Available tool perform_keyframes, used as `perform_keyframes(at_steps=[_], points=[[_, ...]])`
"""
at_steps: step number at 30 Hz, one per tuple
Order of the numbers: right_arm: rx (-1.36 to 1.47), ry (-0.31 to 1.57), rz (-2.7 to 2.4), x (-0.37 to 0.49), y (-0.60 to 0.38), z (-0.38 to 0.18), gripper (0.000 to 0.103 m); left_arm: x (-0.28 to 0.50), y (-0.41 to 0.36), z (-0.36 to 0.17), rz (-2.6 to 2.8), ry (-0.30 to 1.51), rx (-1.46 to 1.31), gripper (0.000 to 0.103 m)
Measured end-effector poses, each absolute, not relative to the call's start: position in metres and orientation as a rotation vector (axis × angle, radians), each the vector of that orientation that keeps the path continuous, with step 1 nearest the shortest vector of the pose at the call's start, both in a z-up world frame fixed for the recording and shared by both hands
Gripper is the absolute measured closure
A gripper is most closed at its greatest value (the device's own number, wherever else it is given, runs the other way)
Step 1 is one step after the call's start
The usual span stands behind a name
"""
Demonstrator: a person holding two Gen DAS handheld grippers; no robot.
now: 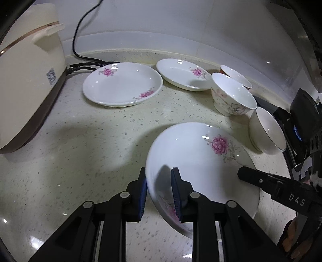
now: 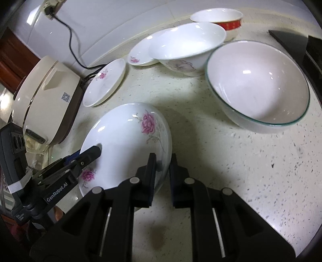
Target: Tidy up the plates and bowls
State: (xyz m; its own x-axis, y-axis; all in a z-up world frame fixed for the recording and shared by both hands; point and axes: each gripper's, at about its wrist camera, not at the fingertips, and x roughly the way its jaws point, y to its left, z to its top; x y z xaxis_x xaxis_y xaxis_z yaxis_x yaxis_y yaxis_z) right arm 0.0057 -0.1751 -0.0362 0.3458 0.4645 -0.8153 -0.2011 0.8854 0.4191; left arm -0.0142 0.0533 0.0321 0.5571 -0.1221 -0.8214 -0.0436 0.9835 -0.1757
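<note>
At the near edge of the speckled countertop (image 1: 70, 151), a floral plate (image 1: 197, 161) is held tilted, lifted off the surface, by both grippers at once. The left gripper (image 1: 159, 191) is clamped on the plate's near-left rim, one pad over the face and one beneath; the right gripper (image 2: 162, 173) pinches the opposite, right rim in the same way. The plate thus lies directly ahead of both tools, spanning between them, so neither arm is clearly nearer; judged from this, any coming move turns on which side lets go first. Beyond it to the right stands a green-rimmed bowl (image 2: 259, 84), then a flower-painted bowl (image 2: 187, 46) and, farthest, a red-banded bowl (image 2: 219, 19). Two more floral plates, the left plate (image 1: 122, 84) and the far plate (image 1: 181, 74), rest flat toward the back wall, well apart from the held one, and look like likely stacking spots. A cream rice cooker (image 1: 26, 80) sits far left, bearing a QR sticker. Readable writing: "DAS" and "GenRobot.AI" on the gripper bodies.
</note>
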Motion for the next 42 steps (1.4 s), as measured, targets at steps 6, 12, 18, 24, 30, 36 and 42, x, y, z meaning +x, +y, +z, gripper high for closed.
perform_keyframes(at_steps=[6, 12, 18, 24, 30, 36, 42], points=[[0.246, 1.142, 0.497, -0.002, -0.155, -0.032, 0.087, -0.032, 0.073, 0.045, -0.008, 0.942, -0.210, 0.079], [0.191, 1.140, 0.575, -0.010, -0.121, -0.025, 0.087, -0.054, 0.100, 0.049, 0.056, 0.921, -0.242, 0.079], [0.125, 1.152, 0.655, -0.021, -0.083, -0.024, 0.087, -0.077, 0.132, 0.046, 0.126, 0.914, -0.276, 0.079], [0.076, 1.164, 0.736, -0.031, -0.049, -0.022, 0.087, -0.106, 0.160, 0.049, 0.192, 0.890, -0.302, 0.078], [0.001, 1.178, 0.847, -0.047, -0.003, -0.023, 0.087, -0.141, 0.193, 0.050, 0.287, 0.873, -0.355, 0.077], [-0.086, 1.194, 0.952, -0.068, 0.038, -0.026, 0.086, -0.174, 0.224, 0.044, 0.384, 0.867, -0.430, 0.077], [-0.157, 1.223, 1.000, -0.077, 0.065, -0.035, 0.086, -0.188, 0.237, 0.036, 0.437, 0.870, -0.468, 0.077]])
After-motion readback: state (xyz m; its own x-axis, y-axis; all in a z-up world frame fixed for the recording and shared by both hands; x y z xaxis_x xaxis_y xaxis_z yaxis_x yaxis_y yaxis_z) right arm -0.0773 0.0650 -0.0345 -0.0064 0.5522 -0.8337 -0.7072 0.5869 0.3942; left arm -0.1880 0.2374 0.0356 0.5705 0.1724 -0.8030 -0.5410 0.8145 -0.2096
